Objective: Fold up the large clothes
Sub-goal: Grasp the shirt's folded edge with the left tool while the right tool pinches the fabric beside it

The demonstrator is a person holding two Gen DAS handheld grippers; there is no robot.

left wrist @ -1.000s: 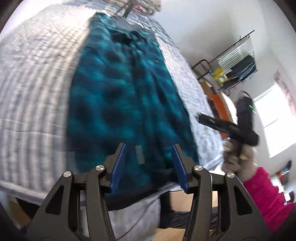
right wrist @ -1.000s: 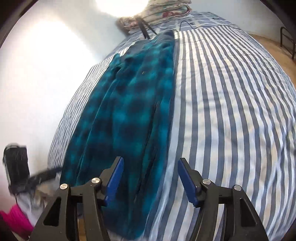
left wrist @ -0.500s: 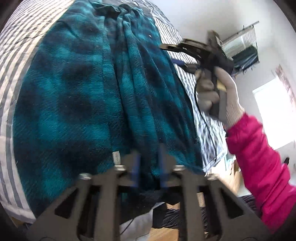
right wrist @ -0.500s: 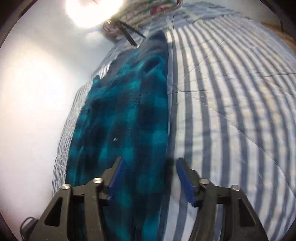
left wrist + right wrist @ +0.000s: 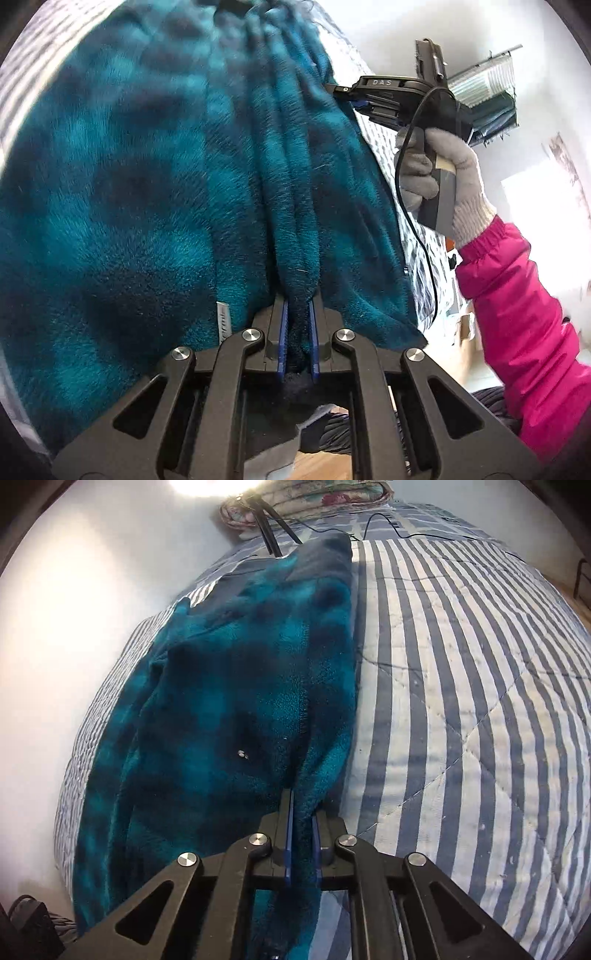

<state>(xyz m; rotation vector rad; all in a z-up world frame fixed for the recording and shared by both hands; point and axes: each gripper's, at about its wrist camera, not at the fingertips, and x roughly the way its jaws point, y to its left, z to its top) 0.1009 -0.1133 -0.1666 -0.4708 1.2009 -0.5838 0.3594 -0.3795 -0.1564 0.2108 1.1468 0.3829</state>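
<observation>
A teal and dark blue plaid fleece garment (image 5: pixel 147 192) lies lengthwise on a striped bed. My left gripper (image 5: pixel 297 314) is shut on a bunched fold at the garment's near hem. My right gripper (image 5: pixel 302 808) is shut on the garment's (image 5: pixel 229 686) right-hand edge, which lifts into a ridge. In the left wrist view the right gripper (image 5: pixel 347 96) shows at the garment's right edge, held by a gloved hand with a pink sleeve (image 5: pixel 517 314).
The bed's blue and white striped quilt (image 5: pixel 461 701) stretches to the right of the garment. A tripod (image 5: pixel 269 528) and folded floral bedding (image 5: pixel 325 498) sit at the far end. A wire rack (image 5: pixel 491 92) stands by the wall.
Both grippers went from open to shut on the garment. The left one closed on the near hem; the right one moved further up the right edge and closed on it.
</observation>
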